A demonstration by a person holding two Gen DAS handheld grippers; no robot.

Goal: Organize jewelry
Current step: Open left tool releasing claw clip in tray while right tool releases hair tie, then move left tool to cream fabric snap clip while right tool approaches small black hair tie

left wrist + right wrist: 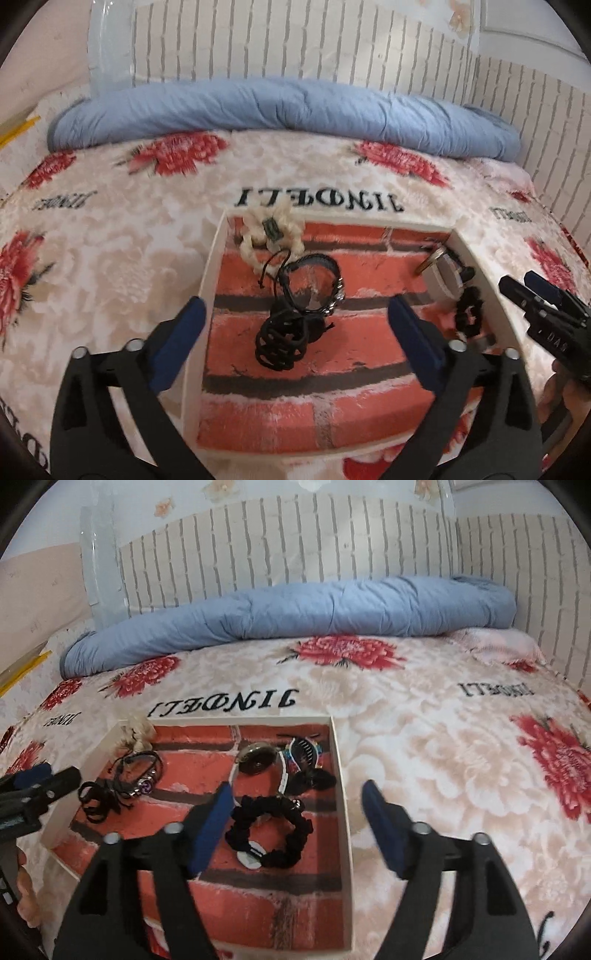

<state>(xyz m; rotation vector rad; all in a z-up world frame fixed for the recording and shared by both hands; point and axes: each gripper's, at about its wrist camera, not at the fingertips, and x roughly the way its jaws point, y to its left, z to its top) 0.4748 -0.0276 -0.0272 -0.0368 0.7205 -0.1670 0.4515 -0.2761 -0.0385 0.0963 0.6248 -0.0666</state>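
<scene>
A shallow white box (210,266) with a brick-print floor lies on the bed and holds the jewelry. In the left wrist view black cord bracelets (282,338) and a black band (314,286) lie mid-box, with a cream braided piece (258,236) at the far left corner. My left gripper (295,332) is open above the cords, empty. In the right wrist view a black scrunchie (273,830), a round metal piece (256,762) and a hair claw (304,755) lie by the box's right wall (341,794). My right gripper (297,829) is open, empty, straddling that wall.
The box rests on a cream bedspread (443,775) with red flowers. A rolled blue quilt (295,609) lies along the far side against a striped wall (277,542). The right gripper also shows at the right edge of the left wrist view (532,291).
</scene>
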